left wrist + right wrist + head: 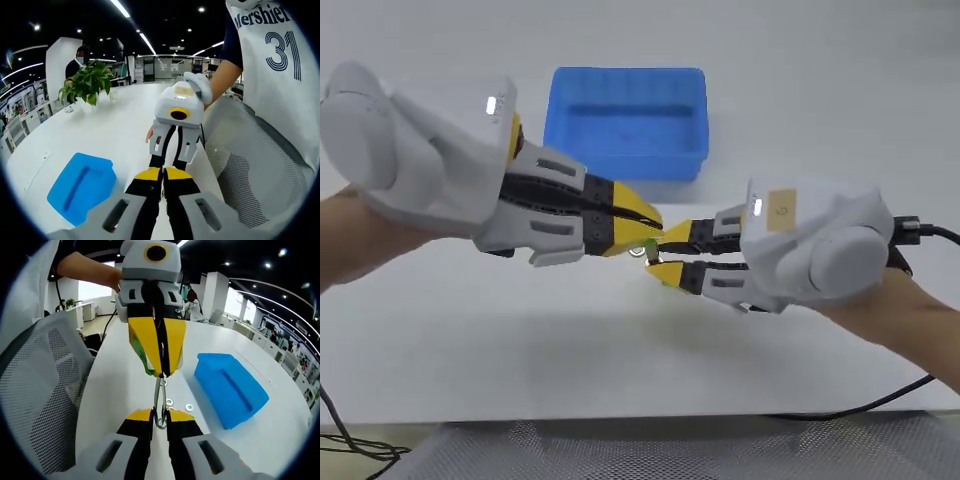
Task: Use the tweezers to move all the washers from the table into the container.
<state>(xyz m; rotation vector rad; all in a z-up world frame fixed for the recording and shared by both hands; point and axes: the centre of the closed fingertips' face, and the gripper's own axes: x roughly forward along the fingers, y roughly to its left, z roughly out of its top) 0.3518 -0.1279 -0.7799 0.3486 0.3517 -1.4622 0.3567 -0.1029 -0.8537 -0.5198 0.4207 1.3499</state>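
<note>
White table [620, 340] fills the head view, with the blue container [625, 120] at 12 o'clock. As far as its floor shows, it has no washer in it. Below it the two grippers meet nose to nose, the left gripper [648, 236] coming in from 9 o'clock and the right gripper [668, 254] from 3 o'clock. The thin metal tweezers [653, 258] bridge the short space between their tips, held above the table. In the left gripper view an open office with a potted plant [87, 82] lies beyond the table. This gripper's own jaws are drawn almost together at 6 o'clock, the right gripper faces them head on, and the container sits at 8 o'clock. The tweezers are too thin to make out here. In the right gripper view a mesh chair [45, 390] stands at 9 o'clock and the container at 3 o'clock. The left gripper hangs from 12 o'clock with its jaws pinched on the far end of the tweezers. The right gripper's jaws stand at a narrow gap that takes the near end between them. Small washers [170, 401] lie loose on the table just beside the tweezers, toward 2 o'clock, and none sits between the tweezer tips. By my judgement the task has barely begun: the tool is in hand, and every washer that shows has yet to be picked up and carried to the container.
</note>
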